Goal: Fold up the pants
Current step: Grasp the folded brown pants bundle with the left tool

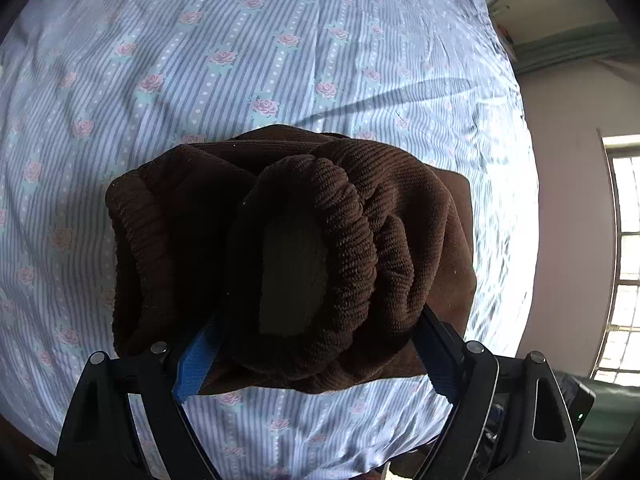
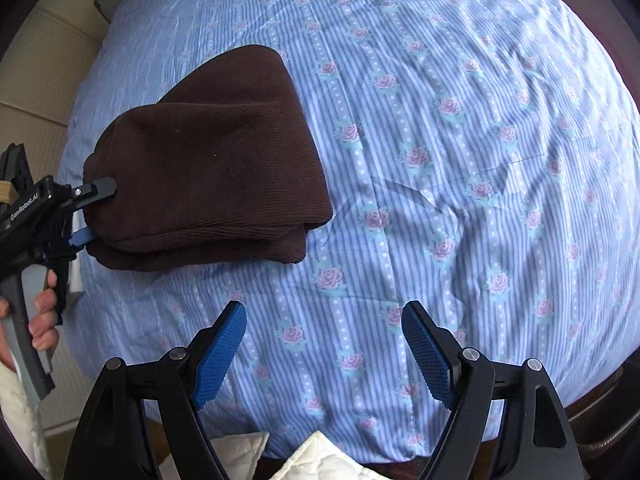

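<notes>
The brown corduroy pants [image 1: 320,220] lie folded in a thick bundle on the blue striped bed sheet [image 1: 240,60]. My left gripper [image 1: 316,344] is shut on the bunched end of the bundle. Its blue pads [image 1: 196,360] press against both sides, and the fingertips are hidden in the cloth. In the right wrist view the pants [image 2: 216,168] rest at the left of the sheet [image 2: 440,160], with the left gripper [image 2: 98,210] clamped over their near-left end, one finger above and one below. My right gripper [image 2: 324,312] hangs open over bare sheet to the right of the pants, holding nothing.
A person's hand [image 2: 42,312] holds the left gripper's handle at the bed's left edge. A padded beige panel [image 2: 40,80] stands beyond that edge. White quilted cloth [image 2: 316,460] lies at the near edge. A barred window [image 1: 628,260] is off to the right.
</notes>
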